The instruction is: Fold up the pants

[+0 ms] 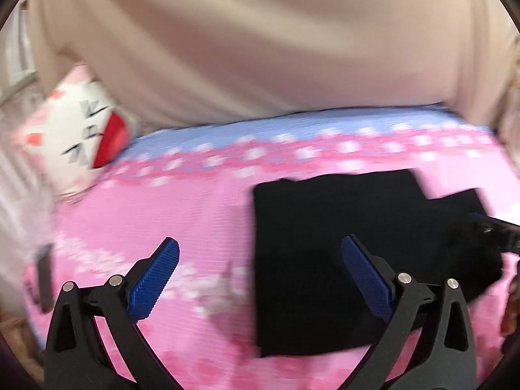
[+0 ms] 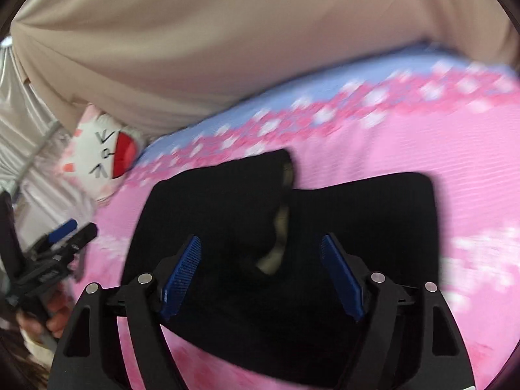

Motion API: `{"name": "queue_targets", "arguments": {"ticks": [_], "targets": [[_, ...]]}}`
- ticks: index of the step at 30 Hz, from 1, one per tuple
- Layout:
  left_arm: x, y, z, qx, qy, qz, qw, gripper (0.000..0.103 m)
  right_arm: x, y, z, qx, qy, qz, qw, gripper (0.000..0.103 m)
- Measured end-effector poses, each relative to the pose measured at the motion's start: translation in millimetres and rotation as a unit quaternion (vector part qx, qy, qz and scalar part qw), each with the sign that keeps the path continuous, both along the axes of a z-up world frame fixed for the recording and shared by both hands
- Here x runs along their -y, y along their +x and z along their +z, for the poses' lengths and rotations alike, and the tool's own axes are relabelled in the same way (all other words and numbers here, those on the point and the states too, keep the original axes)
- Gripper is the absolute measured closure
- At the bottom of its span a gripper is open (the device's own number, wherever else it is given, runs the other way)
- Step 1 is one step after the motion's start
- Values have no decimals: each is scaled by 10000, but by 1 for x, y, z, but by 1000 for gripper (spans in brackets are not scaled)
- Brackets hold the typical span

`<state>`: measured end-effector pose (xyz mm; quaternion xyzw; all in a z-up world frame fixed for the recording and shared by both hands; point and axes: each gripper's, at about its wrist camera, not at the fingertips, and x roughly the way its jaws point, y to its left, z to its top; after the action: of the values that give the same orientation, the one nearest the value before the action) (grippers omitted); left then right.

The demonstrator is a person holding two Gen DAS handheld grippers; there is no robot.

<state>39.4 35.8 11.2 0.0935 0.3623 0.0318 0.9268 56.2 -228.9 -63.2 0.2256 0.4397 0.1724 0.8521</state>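
Observation:
The black pants (image 1: 351, 243) lie folded into a compact block on the pink bedcover (image 1: 182, 214); they also show in the right wrist view (image 2: 357, 227), with a pale lining showing at a gap between two folded parts. My left gripper (image 1: 260, 253) is open and empty, raised above the cover at the pants' left edge. My right gripper (image 2: 260, 250) is open and empty, raised over the pants. The right gripper's tip shows at the right of the left wrist view (image 1: 497, 230). The left gripper shows at the left of the right wrist view (image 2: 61, 243).
A white and pink cushion with a red patch (image 1: 81, 130) lies at the bed's far left. A beige curtain or headboard (image 1: 260, 39) stands behind the bed. A dark flat object (image 1: 45, 276) lies at the left edge of the cover.

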Motion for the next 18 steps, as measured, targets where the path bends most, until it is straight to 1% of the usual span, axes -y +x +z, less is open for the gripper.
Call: {"name": "queue_targets", "arguments": {"ticks": [1, 2, 3, 4, 5, 6, 8, 9, 10, 11, 12, 13, 14, 15, 16, 17, 18], "targets": [[-4, 3, -2, -35, 16, 57, 10000, 5, -6, 8, -11, -172, 83, 24, 9998, 37], [-6, 6, -6, -89, 12, 110, 9999, 5, -12, 12, -16, -192, 42, 47, 9998, 51], [-8, 9, -9, -144, -16, 138, 9998, 5, -17, 13, -14, -171, -93, 46, 9998, 74], [-10, 14, -13, -228, -85, 139, 9996, 5, -19, 9, -1, -13, 43, 146, 9999, 87], [-10, 11, -15, -263, -125, 133, 9995, 5, -18, 3, 11, 164, 100, 176, 9997, 87], [-11, 14, -16, -280, -187, 114, 9994, 5, -18, -11, 36, 523, 22, 194, 9984, 88], [-11, 4, -11, -224, -209, 62, 9995, 5, -17, -42, 73, 1084, -348, 134, 9934, 88], [-11, 1, -10, -200, -219, 10, 9996, 5, -16, -59, 86, 1299, -625, 39, 9895, 88], [-10, -1, -11, -187, -250, -52, 9995, 5, -12, -75, 90, 1383, -890, -107, 9863, 87], [-8, -3, -15, -207, -281, -99, 9993, 5, -6, -82, 84, 1307, -1039, -264, 9856, 87], [-5, -2, -21, -296, -300, -183, 9989, 5, 5, -85, 60, 952, -1205, -509, 9868, 85], [-1, 0, -28, -385, -295, -226, 9986, 5, 11, -81, 39, 625, -1283, -616, 9878, 83], [3, 1, -35, -476, -295, -270, 9981, 5, 19, -73, 9, 152, -1345, -680, 9885, 82], [6, 1, -40, -549, -303, -316, 9975, 5, 29, -71, -19, -102, -1047, -725, 9918, 75], [12, 2, -47, -662, -319, -386, 9965, 5, 38, -79, -19, 99, -620, -922, 9938, 75], [16, 2, -51, -735, -311, -419, 9959, 5, 42, -81, -16, -22, -407, -954, 9946, 74], [19, 2, -53, -760, -283, -447, 9957, 5, 44, -82, -6, -50, -441, -1046, 9935, 72]]}}
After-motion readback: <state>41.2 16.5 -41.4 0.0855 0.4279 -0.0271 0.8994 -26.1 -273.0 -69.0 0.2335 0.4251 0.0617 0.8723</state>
